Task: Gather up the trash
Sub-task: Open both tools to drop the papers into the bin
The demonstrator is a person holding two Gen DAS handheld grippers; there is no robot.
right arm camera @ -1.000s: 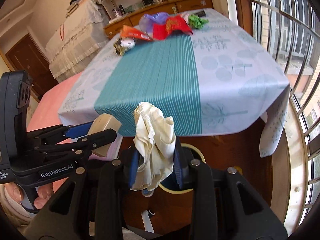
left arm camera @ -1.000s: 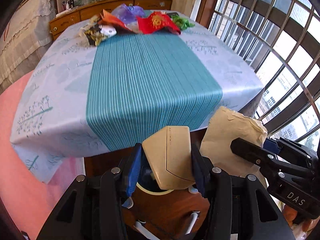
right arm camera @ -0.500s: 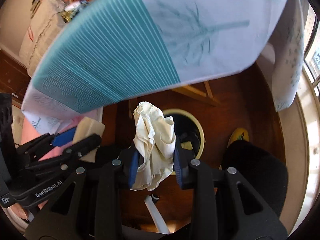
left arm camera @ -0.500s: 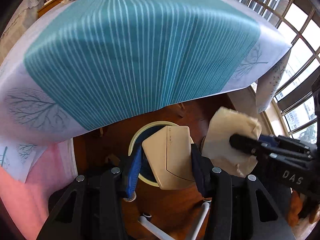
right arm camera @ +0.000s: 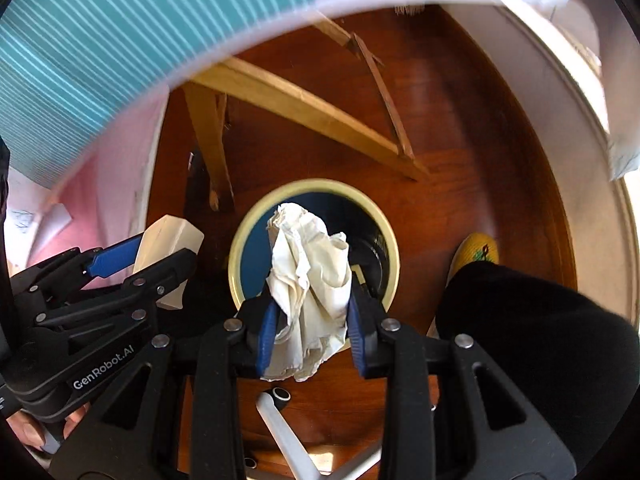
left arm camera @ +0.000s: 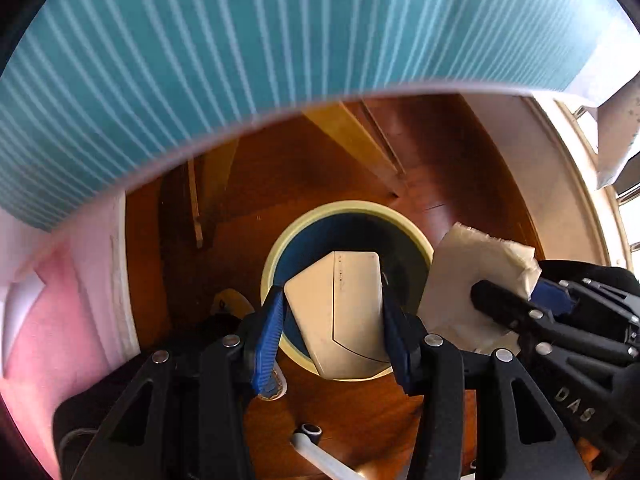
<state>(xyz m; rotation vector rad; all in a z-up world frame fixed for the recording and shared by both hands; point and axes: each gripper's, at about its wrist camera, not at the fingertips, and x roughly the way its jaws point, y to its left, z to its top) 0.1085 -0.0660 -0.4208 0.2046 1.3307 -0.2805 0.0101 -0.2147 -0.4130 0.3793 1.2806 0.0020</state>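
Both grippers have tipped down over the last second: table top with the wrapper pile has dropped out of view, and the bin, half hidden a second ago, is now sitting square ahead of both. Reading that as carry done, drop pending.

Left gripper [left arm camera: 334, 320]: jaws are pinching the cream box [left arm camera: 340, 316] across its flat sides, box standing up between the blue pads, nothing slipping. The bin [left arm camera: 280, 252] is lying straight ahead of the jaws and below them; the box is covering the near half of the dark opening. Looks lined up, release should land inside, though height above the rim cannot be judged.

Right gripper [right arm camera: 310, 322]: jaws are pressing on the crumpled paper [right arm camera: 308, 272], wad bulging out ahead of the pads and hanging a little behind them. Bin rim [right arm camera: 240, 240] is ringing the wad in the right wrist view, so the opening is directly past the fingertips.

The two grippers are sitting just beside each other, the right one's paper showing off the left jaws' right side. Striped tablecloth [left arm camera: 240, 60] edge is hanging above and beyond both, well clear of the bin mouth.

Risk as I see it: paper is light and may catch on a pad when the jaws are spreading.
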